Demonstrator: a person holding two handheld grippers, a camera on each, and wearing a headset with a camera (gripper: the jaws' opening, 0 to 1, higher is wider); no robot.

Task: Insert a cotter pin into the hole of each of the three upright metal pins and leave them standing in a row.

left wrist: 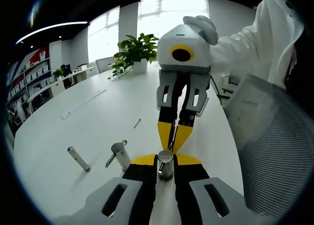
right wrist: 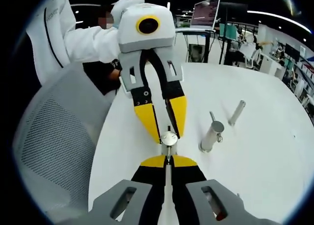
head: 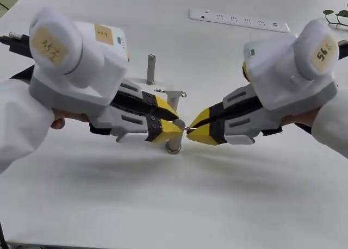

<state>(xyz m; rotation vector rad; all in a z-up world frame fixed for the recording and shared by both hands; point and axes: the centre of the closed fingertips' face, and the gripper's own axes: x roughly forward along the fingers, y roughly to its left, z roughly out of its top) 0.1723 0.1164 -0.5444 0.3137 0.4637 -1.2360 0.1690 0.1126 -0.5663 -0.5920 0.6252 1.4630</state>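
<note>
Head view: your left gripper (head: 167,124) pinches the nearest metal pin (head: 175,139), which stands upright on the white table (head: 163,205). Your right gripper (head: 191,130) meets it tip to tip, fingers pressed on a thin cotter pin (head: 188,129) at that pin's top. Behind stand a second pin (head: 173,100), with a fitted cotter pin (head: 169,92) through it, and a third pin (head: 151,69). Farther back lies a power strip (head: 239,19).

Left gripper view: your fingers clamp the nearest pin from both sides; the right gripper faces you. A loose cotter pin (left wrist: 137,123) lies farther off.

Right gripper view: your fingers are pressed together on the cotter pin, its end at the pin's head.
</note>
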